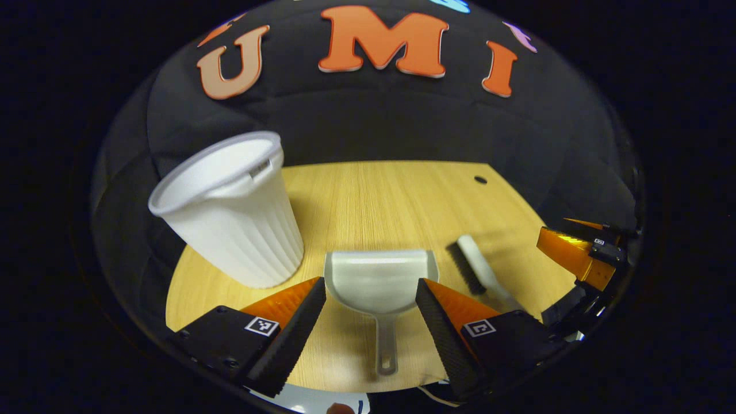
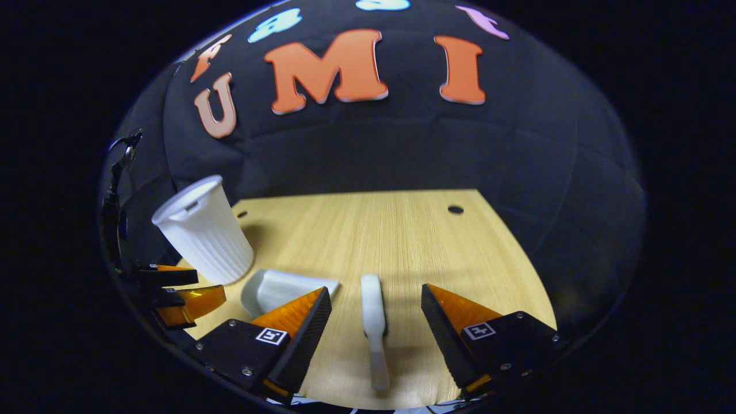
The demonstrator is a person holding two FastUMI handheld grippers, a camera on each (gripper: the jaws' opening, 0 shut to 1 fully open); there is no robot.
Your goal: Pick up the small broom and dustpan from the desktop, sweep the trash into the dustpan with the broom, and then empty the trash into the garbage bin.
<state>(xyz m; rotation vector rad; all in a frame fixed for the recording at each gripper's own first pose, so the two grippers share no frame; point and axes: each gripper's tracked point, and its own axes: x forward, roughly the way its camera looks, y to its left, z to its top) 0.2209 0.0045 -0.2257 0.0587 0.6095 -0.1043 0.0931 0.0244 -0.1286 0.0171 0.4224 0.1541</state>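
A pale grey dustpan [image 1: 376, 279] lies flat on the wooden desktop [image 1: 391, 201], its handle pointing toward me. My left gripper [image 1: 371, 290] hovers open above it, one finger on each side of the pan. To its right lies the small white broom [image 1: 480, 270], dark bristles facing left. In the right gripper view the broom [image 2: 372, 313] lies lengthwise between the fingers of my open right gripper [image 2: 376, 299], handle toward me. The dustpan [image 2: 282, 290] is to its left there. The white ribbed garbage bin [image 1: 233, 213] stands at the left, also seen as the bin [image 2: 204, 230].
The right gripper [image 1: 583, 256] shows at the right edge of the left gripper view, and the left gripper [image 2: 175, 290] at the left edge of the right gripper view. A small round hole [image 1: 480, 180] marks the desktop's far right. Black cloth walls the back.
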